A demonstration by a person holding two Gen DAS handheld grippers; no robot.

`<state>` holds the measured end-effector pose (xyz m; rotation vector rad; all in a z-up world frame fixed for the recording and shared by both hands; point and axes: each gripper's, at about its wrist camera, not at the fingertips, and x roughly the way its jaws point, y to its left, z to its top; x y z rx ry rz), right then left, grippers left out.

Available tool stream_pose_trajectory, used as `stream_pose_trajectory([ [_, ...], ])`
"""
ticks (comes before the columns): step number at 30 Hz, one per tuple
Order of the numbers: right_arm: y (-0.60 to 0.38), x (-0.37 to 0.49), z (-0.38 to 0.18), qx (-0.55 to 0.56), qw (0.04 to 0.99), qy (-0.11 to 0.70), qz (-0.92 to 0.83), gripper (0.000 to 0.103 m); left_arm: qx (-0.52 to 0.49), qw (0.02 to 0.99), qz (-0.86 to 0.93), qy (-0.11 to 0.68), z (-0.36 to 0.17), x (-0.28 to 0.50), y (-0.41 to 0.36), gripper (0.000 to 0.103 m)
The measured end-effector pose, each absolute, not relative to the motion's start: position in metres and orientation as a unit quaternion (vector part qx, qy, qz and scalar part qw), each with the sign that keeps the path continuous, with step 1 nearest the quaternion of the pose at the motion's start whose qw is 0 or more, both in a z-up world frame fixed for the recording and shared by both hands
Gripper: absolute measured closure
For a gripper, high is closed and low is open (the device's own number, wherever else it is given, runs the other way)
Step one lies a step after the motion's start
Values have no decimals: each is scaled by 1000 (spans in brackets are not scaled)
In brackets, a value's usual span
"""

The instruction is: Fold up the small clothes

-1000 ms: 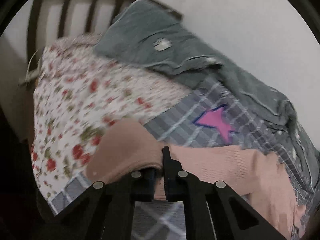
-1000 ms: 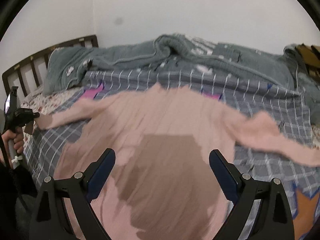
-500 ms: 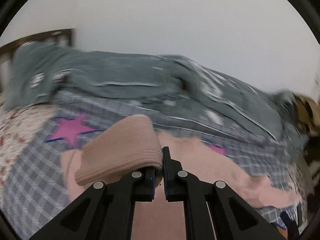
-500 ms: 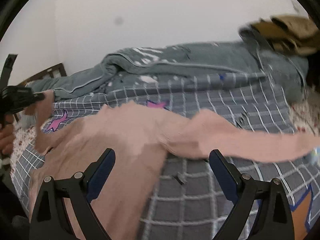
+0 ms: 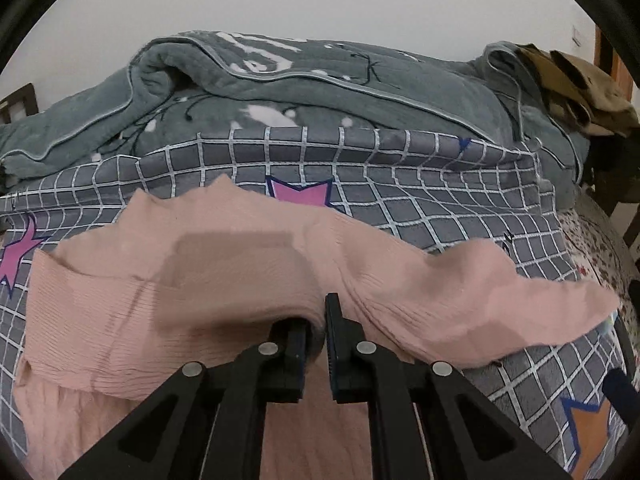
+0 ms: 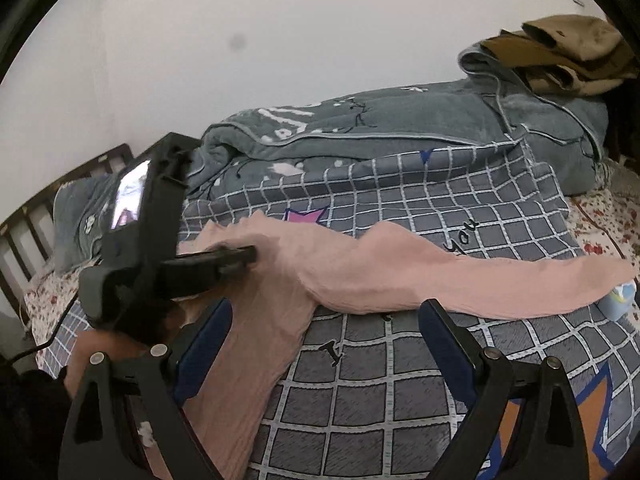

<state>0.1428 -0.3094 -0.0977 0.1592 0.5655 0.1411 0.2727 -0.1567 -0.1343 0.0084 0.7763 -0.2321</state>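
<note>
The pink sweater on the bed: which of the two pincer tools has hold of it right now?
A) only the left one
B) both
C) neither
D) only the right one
A: the left gripper is shut on a fold of the pink sweater, while the right gripper hangs open above the checked blanket.

Sweater [image 5: 248, 280] spread on checked quilt [image 5: 400, 168] on bed, directly ahead of left gripper [image 5: 316, 332] jaws, a folded sleeve edge pinched between them. Other sleeve [image 6: 460, 276] stretched out to right of left jaws, crossing just ahead of right gripper [image 6: 324, 344] jaws. Sweater body ahead-left of right jaws, running down under left finger. Left gripper seen ahead-left of right jaws, over sweater. Rolled blanket [image 5: 280, 92] behind quilt, far ahead of both jaws, against wall. Pile of clothes [image 6: 560, 52] on blanket's right end, far ahead-right. Headboard [image 6: 48, 220] far left. Floral sheet [image 6: 600, 224] at right, beyond quilt edge.
</note>
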Motion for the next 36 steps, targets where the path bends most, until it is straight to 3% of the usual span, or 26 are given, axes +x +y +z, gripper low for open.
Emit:
stream_pose_trajectory([
  [2,-307,144,-98,77,955,278,71,9,11,917,-111,383,-135,270,-156,71],
  [6,-303,147,-100,90,952,283,79,9,25,924,-87,373,-127,261,-133,64],
  [8,-300,149,-102,92,950,288,81,9,14,925,-81,370,-123,260,-112,23],
  [9,-297,150,-103,89,949,291,81,9,7,930,-77,361,-121,256,-100,20],
  [22,-245,159,-128,25,937,336,95,11,38,937,21,347,-142,225,38,21],
  [28,-233,166,-139,8,932,350,92,23,7,926,34,377,-151,250,70,21],
  [34,-229,168,-143,-17,934,346,90,29,-29,916,39,398,-158,283,87,22],
  [36,-231,169,-144,-14,934,346,84,32,-45,913,29,406,-168,286,91,37],
])
